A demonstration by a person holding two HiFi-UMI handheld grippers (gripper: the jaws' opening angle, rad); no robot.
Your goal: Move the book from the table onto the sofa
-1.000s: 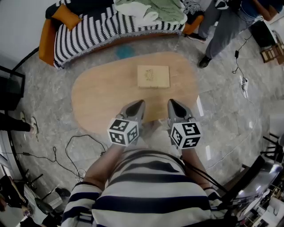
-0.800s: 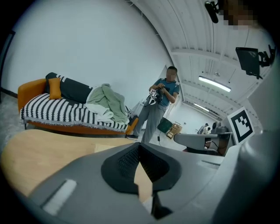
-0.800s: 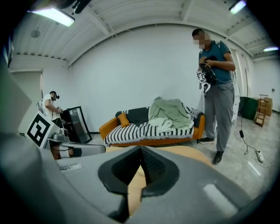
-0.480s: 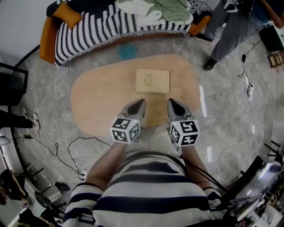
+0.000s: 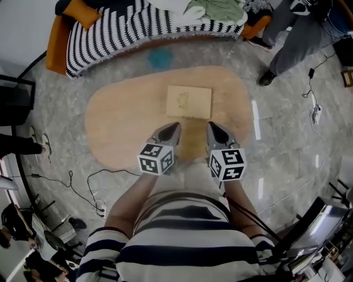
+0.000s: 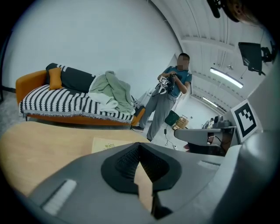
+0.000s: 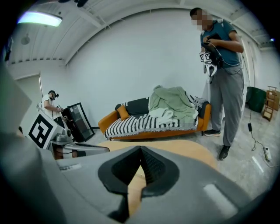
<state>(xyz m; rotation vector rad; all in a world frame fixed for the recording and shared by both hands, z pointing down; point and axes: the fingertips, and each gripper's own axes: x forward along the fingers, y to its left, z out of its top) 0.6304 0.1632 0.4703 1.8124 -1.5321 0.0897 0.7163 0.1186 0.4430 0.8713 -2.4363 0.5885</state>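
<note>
A tan book [image 5: 189,102] lies flat on the oval wooden table [image 5: 121,121], towards its far middle. My left gripper [image 5: 175,127] and right gripper [image 5: 210,126] hover side by side over the table's near edge, just short of the book. Both are shut with nothing between the jaws. In the left gripper view the book [image 6: 111,143] shows just beyond the closed left gripper [image 6: 140,146]. The right gripper [image 7: 141,151] points over the table towards the striped sofa [image 7: 148,123]. That sofa [image 5: 121,30], with orange ends, stands beyond the table.
Green and white cloths [image 5: 212,8] and an orange cushion [image 5: 80,11] lie on the sofa. A person in grey trousers [image 5: 295,33] stands at the back right. Cables [image 5: 83,182] trail on the marble floor to the left. A blue patch [image 5: 160,58] marks the floor between sofa and table.
Both grippers have come forward and down towards the book, staying shut. The view has shifted so the table and book sit closer beneath me.
</note>
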